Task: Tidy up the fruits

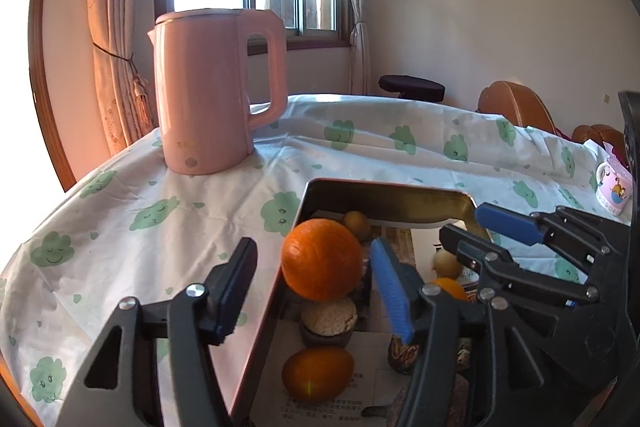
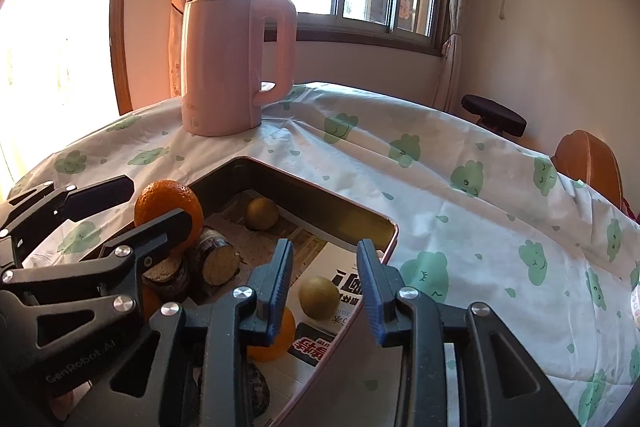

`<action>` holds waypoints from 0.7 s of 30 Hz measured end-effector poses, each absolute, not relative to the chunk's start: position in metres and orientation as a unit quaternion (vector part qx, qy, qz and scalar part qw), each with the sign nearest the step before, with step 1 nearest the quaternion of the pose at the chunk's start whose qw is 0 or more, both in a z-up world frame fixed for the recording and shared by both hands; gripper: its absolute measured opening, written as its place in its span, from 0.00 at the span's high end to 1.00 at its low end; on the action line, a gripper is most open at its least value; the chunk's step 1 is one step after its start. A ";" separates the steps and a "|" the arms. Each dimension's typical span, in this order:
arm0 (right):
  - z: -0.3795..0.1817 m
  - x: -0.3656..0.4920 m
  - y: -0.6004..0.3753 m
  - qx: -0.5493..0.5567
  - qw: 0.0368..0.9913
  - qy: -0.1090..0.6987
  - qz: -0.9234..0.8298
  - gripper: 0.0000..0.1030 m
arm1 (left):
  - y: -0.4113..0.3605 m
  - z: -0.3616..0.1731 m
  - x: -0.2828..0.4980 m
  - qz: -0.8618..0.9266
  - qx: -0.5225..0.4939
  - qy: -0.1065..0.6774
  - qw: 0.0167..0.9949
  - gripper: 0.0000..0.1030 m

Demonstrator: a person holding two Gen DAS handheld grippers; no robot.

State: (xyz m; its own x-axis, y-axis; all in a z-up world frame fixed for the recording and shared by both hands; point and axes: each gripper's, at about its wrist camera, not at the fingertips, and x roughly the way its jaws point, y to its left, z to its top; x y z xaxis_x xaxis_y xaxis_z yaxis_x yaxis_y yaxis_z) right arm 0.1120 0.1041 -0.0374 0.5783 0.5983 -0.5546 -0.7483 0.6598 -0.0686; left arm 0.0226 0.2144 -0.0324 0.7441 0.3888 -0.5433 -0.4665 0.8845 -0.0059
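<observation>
A metal tin (image 1: 384, 185) (image 2: 312, 187) lined with newspaper holds fruit and snacks. A big orange (image 1: 322, 259) (image 2: 160, 199) is perched on a round cake (image 1: 328, 317) at the tin's left side. My left gripper (image 1: 316, 287) (image 2: 160, 201) stands open around this orange, with a gap at each pad. My right gripper (image 2: 324, 287) (image 1: 464, 223) is open over the tin's right rim with nothing between its fingers. A greenish fruit (image 2: 319, 297) (image 1: 448, 263) lies below it. A second orange (image 2: 272, 341) sits under its left finger (image 2: 276, 287). Another orange (image 1: 318, 373) lies near the front.
A pink kettle (image 1: 212, 87) (image 2: 236, 63) stands on the cloud-print tablecloth (image 1: 120, 219) behind the tin. A small brown-green fruit (image 1: 356, 223) (image 2: 262, 213) rests in the tin's far corner. A patterned mug (image 1: 614, 187) is at the right; a brown chair (image 2: 588, 159) stands beyond the table.
</observation>
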 end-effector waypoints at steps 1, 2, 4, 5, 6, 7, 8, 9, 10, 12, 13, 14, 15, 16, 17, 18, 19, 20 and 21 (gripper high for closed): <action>-0.037 0.113 0.103 -0.145 0.876 0.252 0.385 0.60 | 0.215 -0.032 0.022 0.228 -0.072 0.273 0.932 0.38; -0.037 0.113 0.101 -0.142 0.877 0.252 0.385 0.60 | 0.215 -0.032 0.021 0.228 -0.074 0.272 0.932 0.36; -0.036 0.111 0.097 -0.137 0.879 0.250 0.382 0.57 | 0.215 -0.031 0.019 0.225 -0.077 0.266 0.934 0.34; -0.036 0.110 0.096 -0.137 0.881 0.249 0.380 0.56 | 0.216 -0.030 0.018 0.225 -0.078 0.263 0.935 0.33; -0.035 0.109 0.094 -0.138 0.883 0.246 0.375 0.51 | 0.216 -0.030 0.017 0.225 -0.079 0.259 0.936 0.32; -0.035 0.108 0.092 -0.137 0.887 0.244 0.368 0.49 | 0.216 -0.029 0.015 0.225 -0.082 0.254 0.937 0.29; -0.034 0.107 0.089 -0.134 0.890 0.240 0.364 0.49 | 0.217 -0.029 0.014 0.226 -0.084 0.252 0.937 0.28; -0.033 0.107 0.086 -0.129 0.893 0.237 0.360 0.48 | 0.218 -0.028 0.013 0.227 -0.086 0.249 0.937 0.28; -0.032 0.107 0.083 -0.123 0.897 0.235 0.353 0.47 | 0.218 -0.028 0.011 0.228 -0.088 0.246 0.938 0.28; -0.031 0.108 0.078 -0.112 0.901 0.232 0.348 0.46 | 0.218 -0.027 0.009 0.228 -0.090 0.240 0.939 0.28; -0.030 0.108 0.076 -0.106 0.903 0.230 0.347 0.45 | 0.218 -0.026 0.008 0.229 -0.091 0.237 0.940 0.28; -0.030 0.109 0.074 -0.101 0.905 0.229 0.345 0.44 | 0.219 -0.026 0.007 0.230 -0.091 0.235 0.940 0.28; -0.030 0.109 0.072 -0.097 0.906 0.227 0.343 0.41 | 0.219 -0.026 0.007 0.231 -0.091 0.233 0.940 0.28; -0.029 0.109 0.070 -0.093 0.908 0.226 0.341 0.38 | 0.219 -0.025 0.006 0.231 -0.091 0.232 0.941 0.28; -0.029 0.109 0.069 -0.090 0.909 0.224 0.340 0.37 | 0.218 -0.025 0.006 0.231 -0.092 0.230 0.941 0.28; -0.029 0.109 0.068 -0.087 0.910 0.222 0.339 0.36 | 0.219 -0.025 0.005 0.232 -0.093 0.229 0.941 0.28; -0.028 0.109 0.067 -0.085 0.911 0.221 0.338 0.36 | 0.219 -0.025 0.005 0.232 -0.093 0.229 0.941 0.28; -0.028 0.108 0.067 -0.084 0.911 0.220 0.338 0.36 | 0.219 -0.025 0.004 0.232 -0.093 0.228 0.941 0.28; -0.028 0.108 0.067 -0.084 0.912 0.219 0.338 0.35 | 0.219 -0.025 0.005 0.232 -0.093 0.228 0.941 0.28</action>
State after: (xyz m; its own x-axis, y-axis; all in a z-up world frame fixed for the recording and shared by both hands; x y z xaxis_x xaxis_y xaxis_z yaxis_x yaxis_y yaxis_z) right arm 0.1083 0.0665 -0.0280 0.6758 0.5787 -0.4566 -0.6521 0.7581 -0.0042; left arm 0.0045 0.2187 -0.0253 0.7877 0.3947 -0.4731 -0.4800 0.8745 -0.0695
